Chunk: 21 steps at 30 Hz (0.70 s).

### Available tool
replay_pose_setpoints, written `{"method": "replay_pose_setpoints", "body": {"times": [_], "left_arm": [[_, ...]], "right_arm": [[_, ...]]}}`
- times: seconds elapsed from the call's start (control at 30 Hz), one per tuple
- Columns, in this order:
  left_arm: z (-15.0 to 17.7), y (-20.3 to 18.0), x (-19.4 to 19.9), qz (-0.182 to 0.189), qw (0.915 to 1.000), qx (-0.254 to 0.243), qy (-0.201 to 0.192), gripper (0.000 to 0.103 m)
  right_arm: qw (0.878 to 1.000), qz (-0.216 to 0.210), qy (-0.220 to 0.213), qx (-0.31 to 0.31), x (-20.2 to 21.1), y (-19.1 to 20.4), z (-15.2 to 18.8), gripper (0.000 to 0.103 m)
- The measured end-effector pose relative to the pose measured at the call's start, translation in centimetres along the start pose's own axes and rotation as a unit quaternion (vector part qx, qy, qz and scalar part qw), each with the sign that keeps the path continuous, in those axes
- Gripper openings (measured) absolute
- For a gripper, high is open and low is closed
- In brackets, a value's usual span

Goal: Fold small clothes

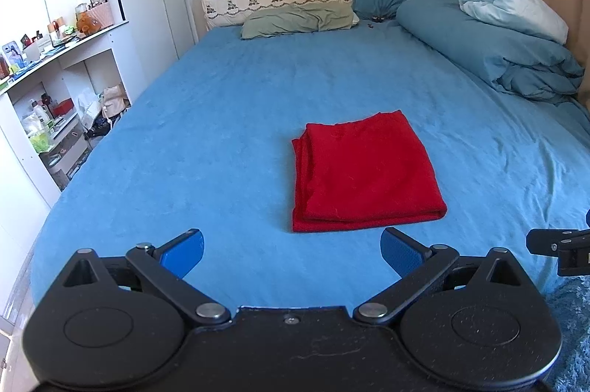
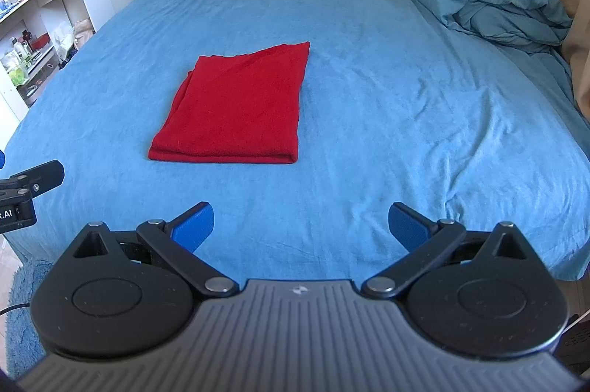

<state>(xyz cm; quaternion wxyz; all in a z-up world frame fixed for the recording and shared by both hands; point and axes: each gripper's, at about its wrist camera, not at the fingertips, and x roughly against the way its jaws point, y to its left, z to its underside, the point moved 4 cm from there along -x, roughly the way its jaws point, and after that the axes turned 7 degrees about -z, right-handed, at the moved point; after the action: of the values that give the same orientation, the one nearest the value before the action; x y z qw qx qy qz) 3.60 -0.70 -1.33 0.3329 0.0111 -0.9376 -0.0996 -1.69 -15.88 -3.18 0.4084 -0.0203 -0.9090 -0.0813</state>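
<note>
Cloth: folded red knit garment (image 1: 363, 174) sat flat mid-bed on the blue sheet (image 1: 206, 119) | looked soft, light, floppy, so I'd pinch the near folded-edge corners | left tongs (image 1: 291, 250) and right tongs (image 2: 300, 226) both spread wide, holding nothing

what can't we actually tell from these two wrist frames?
- Red cloth: folded layers hide what garment it is, in both views.
- Small dark items near the pillows: too small to identify.
- Shelf clutter: small, distorted at the left edge.
- Right gripper in the left wrist view: cut off by the right edge; only a black part shows.
- Left gripper: open and empty.
</note>
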Motion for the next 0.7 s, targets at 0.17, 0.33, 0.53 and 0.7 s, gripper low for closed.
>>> {"method": "replay_pose_setpoints", "body": {"times": [0.17,0.33,0.53,0.7], "left_arm": [[-0.05,-0.04,0.09,-0.001,1.0,0.002,-0.002,0.103],[-0.08,-0.11,0.16,-0.001,1.0,0.001,-0.005,0.103],[-0.05,-0.2,0.25,-0.002,1.0,-0.001,-0.006,0.103],[-0.06,-0.18,0.27,-0.002,1.0,-0.001,-0.007,0.103]], "right_arm": [[1.0,0.0,0.0,0.001,0.11,0.0,0.02,0.103],[1.0,0.001,-0.001,0.0,0.14,0.07,0.04,0.103],[1.0,0.001,0.0,-0.001,0.16,0.05,0.04,0.103],[1.0,0.0,-0.001,-0.001,0.19,0.08,0.06,0.103]]}}
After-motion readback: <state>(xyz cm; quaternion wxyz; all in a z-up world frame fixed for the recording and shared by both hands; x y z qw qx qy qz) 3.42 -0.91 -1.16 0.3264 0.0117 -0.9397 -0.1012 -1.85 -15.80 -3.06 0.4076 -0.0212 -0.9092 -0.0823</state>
